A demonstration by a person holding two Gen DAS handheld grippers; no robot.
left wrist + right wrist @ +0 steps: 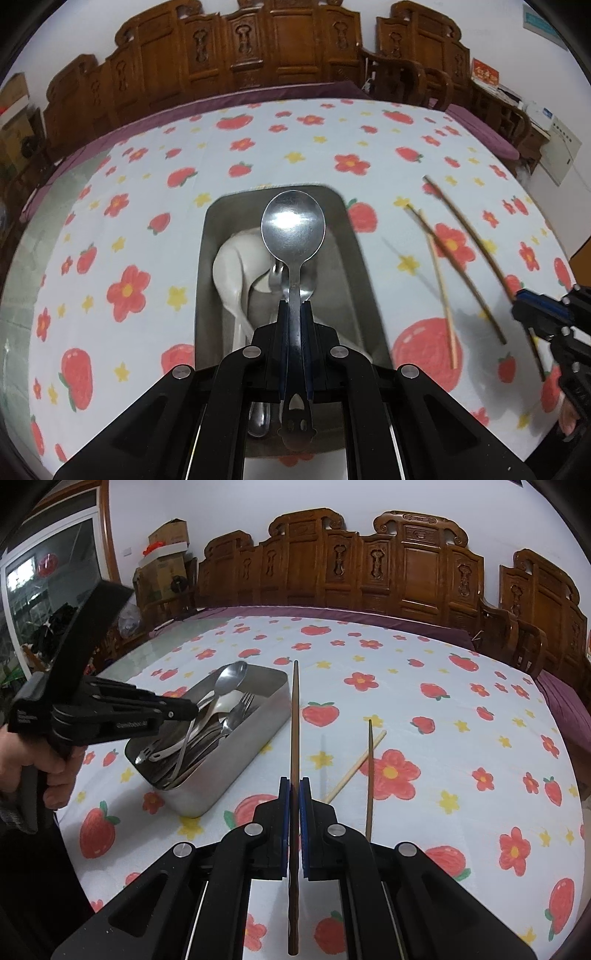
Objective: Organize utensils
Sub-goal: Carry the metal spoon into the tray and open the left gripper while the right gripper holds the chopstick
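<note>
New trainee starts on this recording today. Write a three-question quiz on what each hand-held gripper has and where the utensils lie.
1. True or false: the left hand-held gripper is shut on a fork.
2. What does the right hand-held gripper hold? A) dark chopstick B) white spoon C) nothing
3. Fill in: the metal spoon hangs over the steel ____.

Key:
1. False; it grips the metal spoon.
2. A, the dark chopstick; two more chopsticks lie on the tablecloth.
3. Tray.

Dark chopstick between closed jaws
</note>
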